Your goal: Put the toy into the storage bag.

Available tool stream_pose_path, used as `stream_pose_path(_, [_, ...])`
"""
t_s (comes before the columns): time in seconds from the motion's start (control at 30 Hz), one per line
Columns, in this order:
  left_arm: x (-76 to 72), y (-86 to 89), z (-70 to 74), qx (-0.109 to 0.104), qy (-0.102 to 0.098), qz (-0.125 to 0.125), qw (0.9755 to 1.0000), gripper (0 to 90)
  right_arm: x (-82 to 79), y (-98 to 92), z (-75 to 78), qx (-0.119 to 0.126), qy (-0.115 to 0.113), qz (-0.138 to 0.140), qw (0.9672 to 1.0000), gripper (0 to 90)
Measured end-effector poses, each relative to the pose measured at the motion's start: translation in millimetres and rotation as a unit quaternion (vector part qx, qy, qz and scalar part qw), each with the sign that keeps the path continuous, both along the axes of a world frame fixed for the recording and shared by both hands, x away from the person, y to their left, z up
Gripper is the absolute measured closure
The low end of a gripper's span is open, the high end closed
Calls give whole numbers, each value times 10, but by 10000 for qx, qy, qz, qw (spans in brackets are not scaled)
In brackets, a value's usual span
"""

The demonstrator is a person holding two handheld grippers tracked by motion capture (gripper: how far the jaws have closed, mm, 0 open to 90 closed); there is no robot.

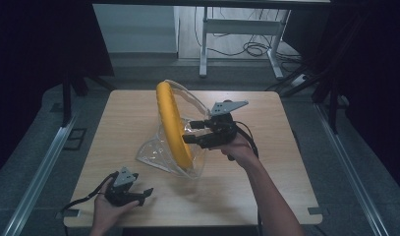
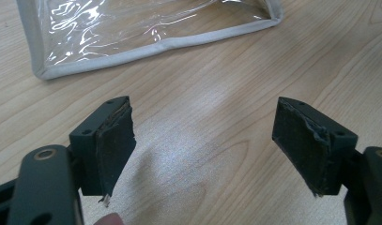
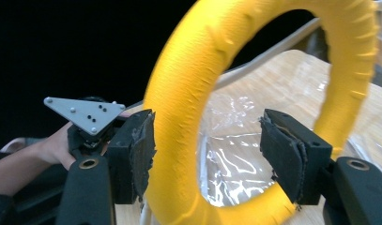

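While standing on edge in the clear pouch, the yellow ring is being straddled by spread jaws.

Right hand-held gripper (image 1: 196, 132) is sitting mid-surface with jaws wide apart, one either side of the yellow ring (image 1: 174, 123); contact unclear, not pinching yet. Ring is resting upright inside the clear plastic pouch (image 1: 160, 152), top rising well above it. Left hand-held gripper (image 1: 144, 193) is idling near the front edge of the wooden surface (image 1: 286, 182), jaws spread, empty, pointing toward the pouch. Judging: ring pickup or insertion step; next move likely needs the right jaws closing on the ring, left steadying the pouch.
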State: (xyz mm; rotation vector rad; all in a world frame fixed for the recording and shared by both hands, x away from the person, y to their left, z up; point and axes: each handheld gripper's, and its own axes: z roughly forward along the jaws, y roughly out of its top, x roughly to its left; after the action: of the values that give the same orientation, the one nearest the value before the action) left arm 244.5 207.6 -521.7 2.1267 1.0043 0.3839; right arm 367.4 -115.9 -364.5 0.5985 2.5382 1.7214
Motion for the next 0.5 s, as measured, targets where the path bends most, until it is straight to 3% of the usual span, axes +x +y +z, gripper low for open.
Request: stream_pose_path(0.5, [3, -12, -12, 3, 43, -6, 10000, 211, 16, -378, -143, 5, 66, -489, 9988, 372])
